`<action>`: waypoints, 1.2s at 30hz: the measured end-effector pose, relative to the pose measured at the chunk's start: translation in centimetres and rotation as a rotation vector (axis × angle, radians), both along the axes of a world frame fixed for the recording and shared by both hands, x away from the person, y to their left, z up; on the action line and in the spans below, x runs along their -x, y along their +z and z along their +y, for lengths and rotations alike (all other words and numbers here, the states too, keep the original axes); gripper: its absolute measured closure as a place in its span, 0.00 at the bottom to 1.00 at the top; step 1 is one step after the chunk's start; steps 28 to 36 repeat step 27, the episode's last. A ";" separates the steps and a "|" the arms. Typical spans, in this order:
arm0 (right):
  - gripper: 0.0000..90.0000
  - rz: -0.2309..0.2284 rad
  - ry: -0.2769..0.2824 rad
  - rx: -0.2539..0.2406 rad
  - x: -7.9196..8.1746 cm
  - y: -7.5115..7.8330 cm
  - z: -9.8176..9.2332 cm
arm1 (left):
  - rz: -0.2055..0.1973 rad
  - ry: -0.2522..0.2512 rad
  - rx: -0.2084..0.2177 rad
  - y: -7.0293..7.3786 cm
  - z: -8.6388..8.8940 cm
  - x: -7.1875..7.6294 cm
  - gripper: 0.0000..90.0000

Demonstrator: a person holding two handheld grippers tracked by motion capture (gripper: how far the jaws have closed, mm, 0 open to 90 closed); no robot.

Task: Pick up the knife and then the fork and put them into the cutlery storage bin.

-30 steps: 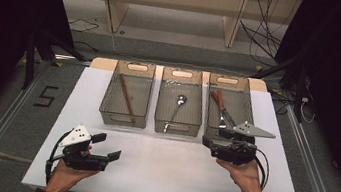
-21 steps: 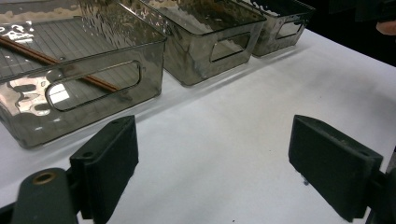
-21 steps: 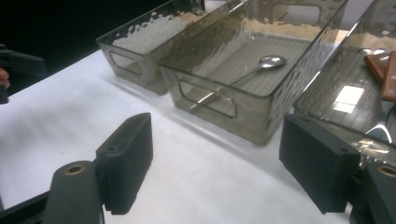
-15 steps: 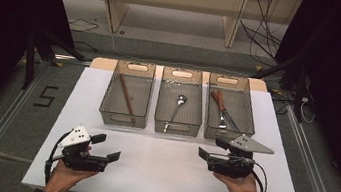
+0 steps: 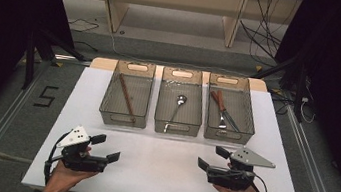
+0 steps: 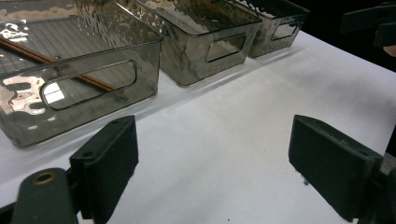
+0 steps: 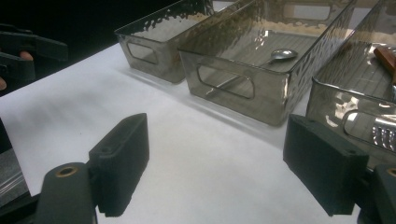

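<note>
Right bin [image 5: 230, 109]: smoky clear plastic with a rippled wall; it stands nearest to the right gripper and holds a fork and a knife [image 5: 223, 110] with brown handles.
Right gripper [image 5: 214, 159]: low over the white table [image 5: 157, 175], near the bin but apart from it; the jaws have just been opening, stand wide apart, nothing between them.
Left gripper [image 5: 104, 147]: also spread, empty, well apart from the right one.
Middle bin [image 5: 179, 108]: one shiny metal spoon [image 5: 177, 106].
Left bin [image 5: 126, 99]: thin brown chopsticks [image 5: 127, 97].
Risk: I think a jaw could catch the thin rim and push the light bin; smooth metal may slip between flat black pads.
</note>
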State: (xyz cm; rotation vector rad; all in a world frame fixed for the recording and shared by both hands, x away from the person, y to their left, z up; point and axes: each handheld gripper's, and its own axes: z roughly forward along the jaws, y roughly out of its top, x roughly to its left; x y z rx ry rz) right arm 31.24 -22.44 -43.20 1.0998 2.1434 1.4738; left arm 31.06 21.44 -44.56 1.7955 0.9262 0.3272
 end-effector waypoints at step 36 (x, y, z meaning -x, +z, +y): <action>0.25 0.000 -0.017 0.000 0.9 -0.7 -0.7 | 0.007 -0.007 -0.003 -0.1 -0.2 0.0 0.17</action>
